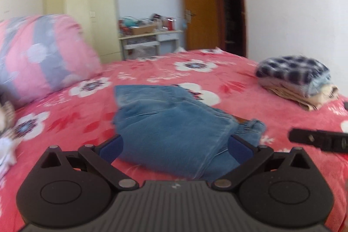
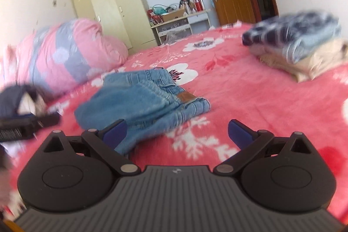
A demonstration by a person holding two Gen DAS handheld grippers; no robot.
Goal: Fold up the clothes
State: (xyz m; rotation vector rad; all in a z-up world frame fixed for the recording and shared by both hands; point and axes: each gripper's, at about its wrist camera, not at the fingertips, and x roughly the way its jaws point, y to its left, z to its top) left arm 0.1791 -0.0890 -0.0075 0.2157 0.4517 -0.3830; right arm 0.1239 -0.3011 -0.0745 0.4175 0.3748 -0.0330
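Bed [image 1: 228,77]: lying under a red floral sheet, filling mid-frame.
Jeans [image 1: 174,123]: lying folded at centre frame on the bed.
Folded pile [image 1: 298,82]: sitting at right of frame.
Left gripper [image 1: 175,146]: fingers spreading wide around the jeans' near edge.
Right gripper [image 2: 177,134]: fingers gaping wide, holding nothing.

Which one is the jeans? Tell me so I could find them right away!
Look at the big bed with the pink flowered bedspread. Near its middle lie the folded jeans. They are the only plain blue denim there, with a brown patch, unlike the checked stack of clothes.
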